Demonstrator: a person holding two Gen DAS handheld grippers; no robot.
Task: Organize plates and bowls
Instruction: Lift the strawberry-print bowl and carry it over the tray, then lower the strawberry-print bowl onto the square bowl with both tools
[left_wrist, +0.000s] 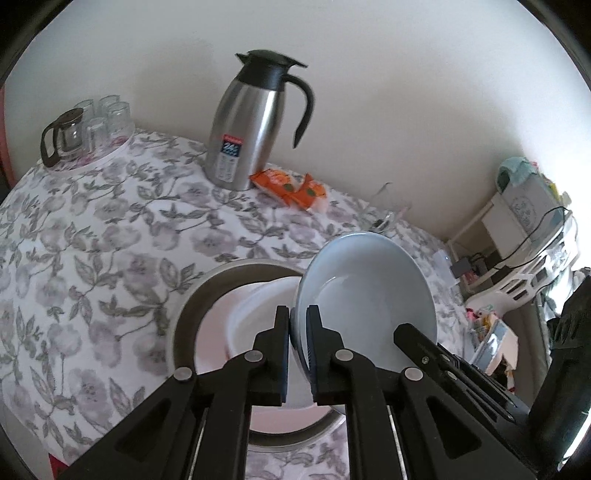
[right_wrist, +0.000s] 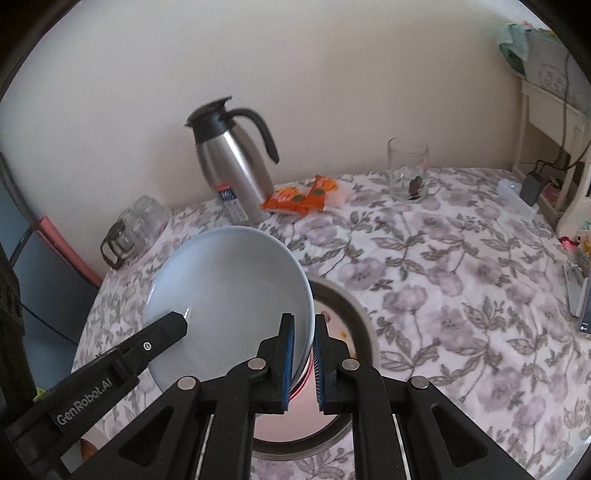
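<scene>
A pale blue-grey bowl hangs tilted over a wide plate with a grey rim on the floral tablecloth. My left gripper is shut on one side of the bowl's rim. On the opposite side of the rim my right gripper is shut too. Each wrist view shows a finger of the other gripper at the far side of the bowl. A white dish lies in the grey-rimmed plate, partly hidden by the bowl.
A steel vacuum jug stands at the wall with an orange packet beside it. Upturned glasses and a small glass pot sit on a tray at the far left. A tall glass stands at the back right, near a cluttered shelf.
</scene>
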